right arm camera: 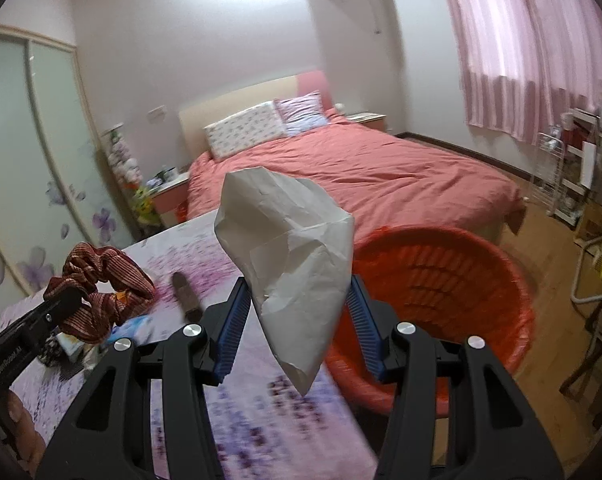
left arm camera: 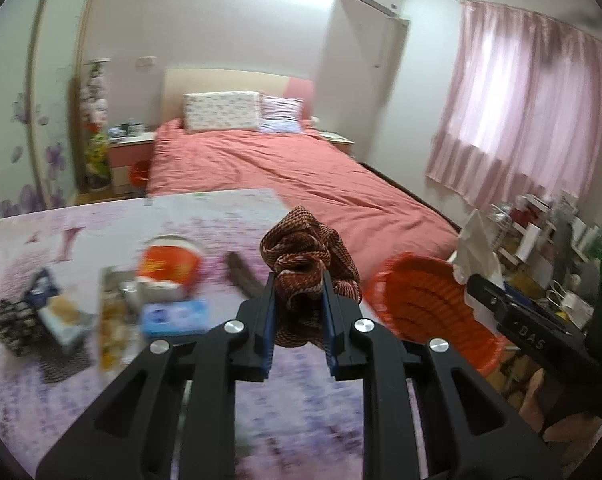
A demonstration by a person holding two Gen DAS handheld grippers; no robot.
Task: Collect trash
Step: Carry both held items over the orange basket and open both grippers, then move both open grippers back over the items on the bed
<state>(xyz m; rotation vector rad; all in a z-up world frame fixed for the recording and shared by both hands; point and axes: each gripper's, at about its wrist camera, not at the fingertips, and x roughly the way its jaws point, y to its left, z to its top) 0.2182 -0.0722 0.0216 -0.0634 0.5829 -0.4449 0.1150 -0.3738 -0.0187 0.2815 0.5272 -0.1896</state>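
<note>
Carrying two pieces at once, we have the left gripper (left arm camera: 299, 294) with its jaws pinching a crumpled reddish-brown striped fabric scrunchie (left arm camera: 305, 248), and the right gripper (right arm camera: 299, 312) with its jaws pinching a crumpled white paper wrapper (right arm camera: 289, 256). Both loads hang in the air beside the round orange plastic mesh basket (right arm camera: 461, 280), which stands on the floor just off the edge of the worktop (left arm camera: 301, 400), a surface with a pink and purple flower-printed cloth; the paper is the nearer to the basket's rim, the scrunchie a little further back over the worktop. We judge neither piece is dropped in yet. Further from the basket, clutter lies on the worktop: an orange and white round tub (left arm camera: 169, 264), a blue flat pack (left arm camera: 175, 316), a dark brown stick-like object (left arm camera: 243, 276) and some blurred wrappers. We judge most of the collecting is left.
</note>
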